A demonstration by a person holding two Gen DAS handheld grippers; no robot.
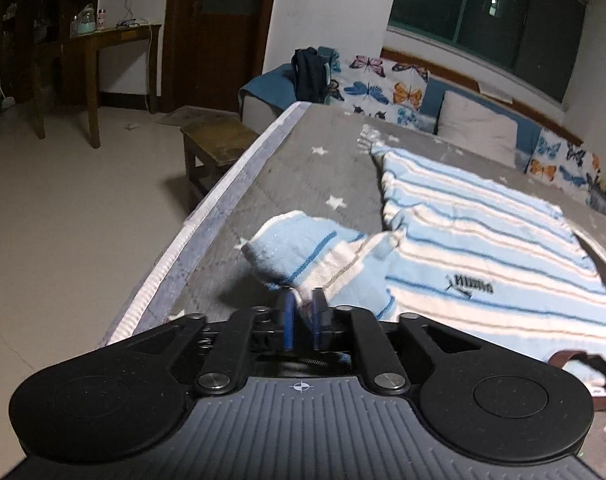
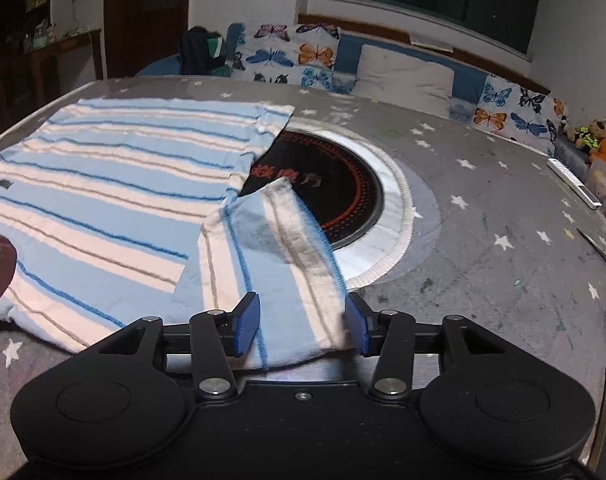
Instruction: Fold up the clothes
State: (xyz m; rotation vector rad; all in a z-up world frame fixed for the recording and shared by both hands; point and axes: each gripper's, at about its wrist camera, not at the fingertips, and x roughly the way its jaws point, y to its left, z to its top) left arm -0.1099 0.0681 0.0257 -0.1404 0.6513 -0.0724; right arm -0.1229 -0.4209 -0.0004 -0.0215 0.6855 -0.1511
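Pinched tight, the left gripper held one sleeve up, seemingly for folding inward; the right gripper gaped wide astride the other sleeve, ungrasped. Beyond both, the striped shirt lay flat on the table

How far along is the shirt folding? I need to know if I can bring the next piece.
Early. The striped shirt lies spread flat on the grey star cover. In hand: the left gripper is shut on one sleeve; the right gripper is open astride the other sleeve. The body shows no fold yet.
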